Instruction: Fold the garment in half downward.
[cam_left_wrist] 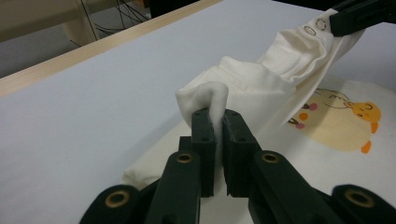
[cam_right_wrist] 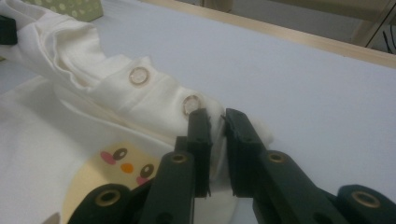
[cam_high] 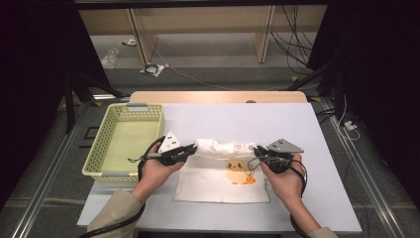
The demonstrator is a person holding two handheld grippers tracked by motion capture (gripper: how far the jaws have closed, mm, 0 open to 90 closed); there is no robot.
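High view: left hand-held gripper (cam_high: 190, 148) and right hand-held gripper (cam_high: 258, 150) each pinch the white garment (cam_high: 223, 183) mid-desk, folding it; next, lay the raised edge flat.

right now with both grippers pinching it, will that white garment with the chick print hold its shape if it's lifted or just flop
Probably flop: the white garment already bunches and sags in folds between the left gripper and the right gripper. It looks thin and light, since small pinches of cloth hold its edge up. The snap buttons seem the only stiff parts.

No readable text, labels or numbers anywhere.
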